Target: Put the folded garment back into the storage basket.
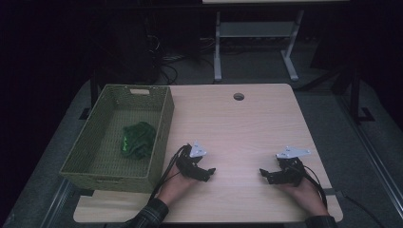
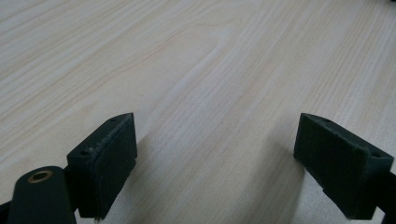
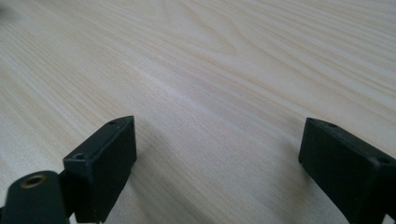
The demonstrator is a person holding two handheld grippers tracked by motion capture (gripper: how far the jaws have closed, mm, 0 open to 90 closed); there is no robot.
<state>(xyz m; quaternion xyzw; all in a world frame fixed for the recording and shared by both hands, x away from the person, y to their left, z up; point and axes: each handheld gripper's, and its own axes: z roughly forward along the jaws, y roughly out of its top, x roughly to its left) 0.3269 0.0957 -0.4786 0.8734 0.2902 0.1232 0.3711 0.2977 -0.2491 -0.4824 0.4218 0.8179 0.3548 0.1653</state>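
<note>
A dim room surrounds a pale wood-grain worktop, with the legs of another desk and loose cables in the dark at the top of the high view. At the left of the frame a woven green basket stands on the worktop's left edge, and a crumpled green cloth lies inside it, on the basket floor toward its right wall. The rest of the board is bare apart from a round cable hole near the upper middle.

The left gripper rests low at the lower middle of the frame, just right of the basket's near corner, its tips turned toward the centre. The right gripper sits at the lower right, facing it, well apart from it. In each gripper view the two black jaws stand wide apart with only wood grain between them: both are fully spread and hold nothing.

Judging by how things lie, the cloth already seems to be stowed and both hands parked, so the step in hand looks like a rest or a reset. To do that well, keep both grippers flat, spread and quiet on the board, clear of the basket wall so that a stray nudge does not shift it. If the cloth is to be fetched again, the left gripper is the nearer one: lift it above the rim first, come down over the cloth's bulk from above, and pinch a thick fold, not a thin edge, which would probably slip.
</note>
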